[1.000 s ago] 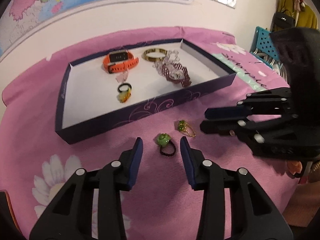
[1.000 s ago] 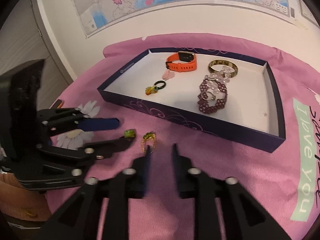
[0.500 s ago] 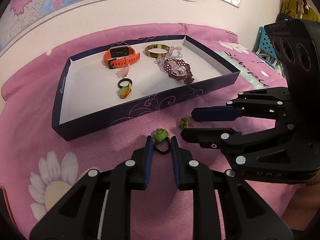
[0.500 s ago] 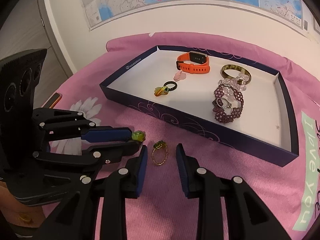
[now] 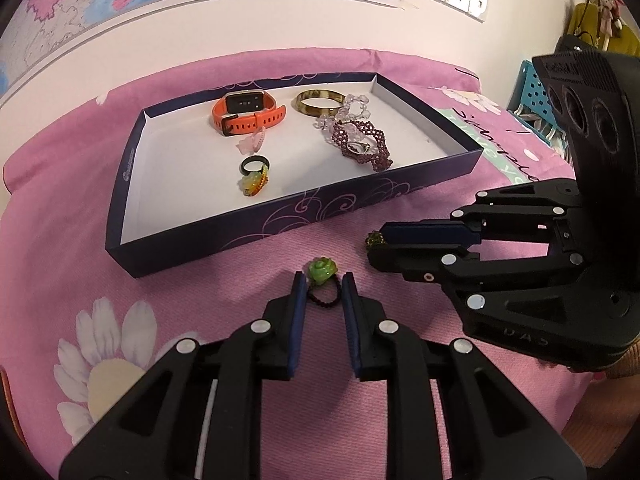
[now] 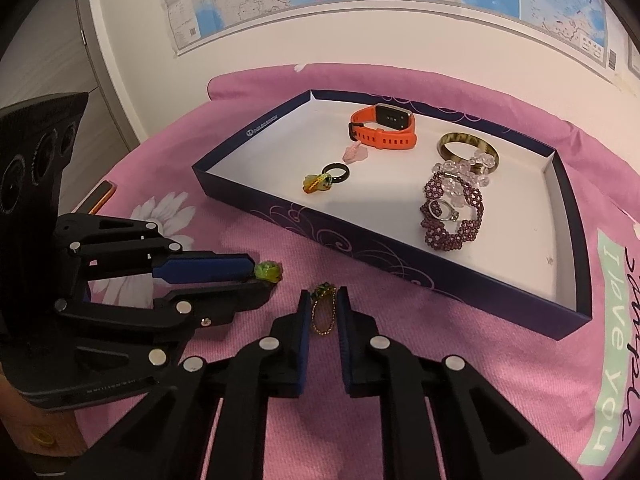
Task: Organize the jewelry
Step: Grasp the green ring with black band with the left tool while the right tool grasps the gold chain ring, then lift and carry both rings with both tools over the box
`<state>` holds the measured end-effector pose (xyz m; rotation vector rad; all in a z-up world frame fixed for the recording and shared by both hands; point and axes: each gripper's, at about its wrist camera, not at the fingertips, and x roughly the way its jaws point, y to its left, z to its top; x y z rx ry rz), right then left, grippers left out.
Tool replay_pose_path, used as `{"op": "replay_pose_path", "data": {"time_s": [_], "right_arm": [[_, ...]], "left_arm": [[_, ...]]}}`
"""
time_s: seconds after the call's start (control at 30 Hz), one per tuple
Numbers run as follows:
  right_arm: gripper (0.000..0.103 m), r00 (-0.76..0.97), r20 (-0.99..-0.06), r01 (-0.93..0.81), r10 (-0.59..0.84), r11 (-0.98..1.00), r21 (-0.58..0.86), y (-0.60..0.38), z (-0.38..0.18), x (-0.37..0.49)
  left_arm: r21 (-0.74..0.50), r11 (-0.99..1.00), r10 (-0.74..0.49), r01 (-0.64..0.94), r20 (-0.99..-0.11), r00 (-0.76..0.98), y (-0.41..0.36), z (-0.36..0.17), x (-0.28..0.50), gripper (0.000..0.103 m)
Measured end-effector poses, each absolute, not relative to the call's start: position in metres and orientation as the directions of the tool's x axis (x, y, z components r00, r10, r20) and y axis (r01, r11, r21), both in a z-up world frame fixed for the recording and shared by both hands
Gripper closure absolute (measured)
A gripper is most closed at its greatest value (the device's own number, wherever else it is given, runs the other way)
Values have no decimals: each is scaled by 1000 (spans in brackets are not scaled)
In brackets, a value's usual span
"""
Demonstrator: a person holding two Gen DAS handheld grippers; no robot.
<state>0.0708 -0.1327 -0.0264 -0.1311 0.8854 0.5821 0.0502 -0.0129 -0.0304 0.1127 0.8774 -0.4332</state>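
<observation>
A navy tray on the pink cloth holds an orange watch, a bangle, beaded bracelets and a black ring with a yellow charm. My left gripper is shut on a black beaded ring with a green rose; that ring also shows in the right wrist view. My right gripper is shut on a gold chain ring with a green stone, whose stone peeks out in the left wrist view. Both rings sit just in front of the tray's near wall.
The pink flowered cloth covers the table. A wall with a map stands behind the tray. An orange-edged flat object lies at the cloth's left edge. A blue crate and hanging bags are at far right.
Both grippers closed in on their rings: the left jaws narrowed around the green rose ring, the right jaws around the gold chain ring. Both rings seem slightly raised.
</observation>
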Motion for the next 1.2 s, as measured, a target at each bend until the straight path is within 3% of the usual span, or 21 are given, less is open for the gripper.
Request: {"op": "replay_pose_path", "data": {"time_s": [0.1, 0.43, 0.67, 1.2], "right_arm": [[94, 489, -756, -533, 435, 835, 136, -135, -26, 69], [94, 491, -741, -508, 457, 842, 182, -152, -23, 66], [94, 503, -728, -491, 467, 847, 204, -163, -19, 66], [94, 561, -680, -476, 472, 856, 201, -181, 2, 62]], "left_arm": [[-87, 910, -323, 406, -762, 561, -11, -30, 50, 79], [-86, 908, -324, 410, -766, 556, -14, -30, 55, 79], [-84, 912, -318, 402, -764, 562, -17, -31, 57, 86], [-96, 911, -343, 401, -717, 607, -11, -5, 44, 87]]}}
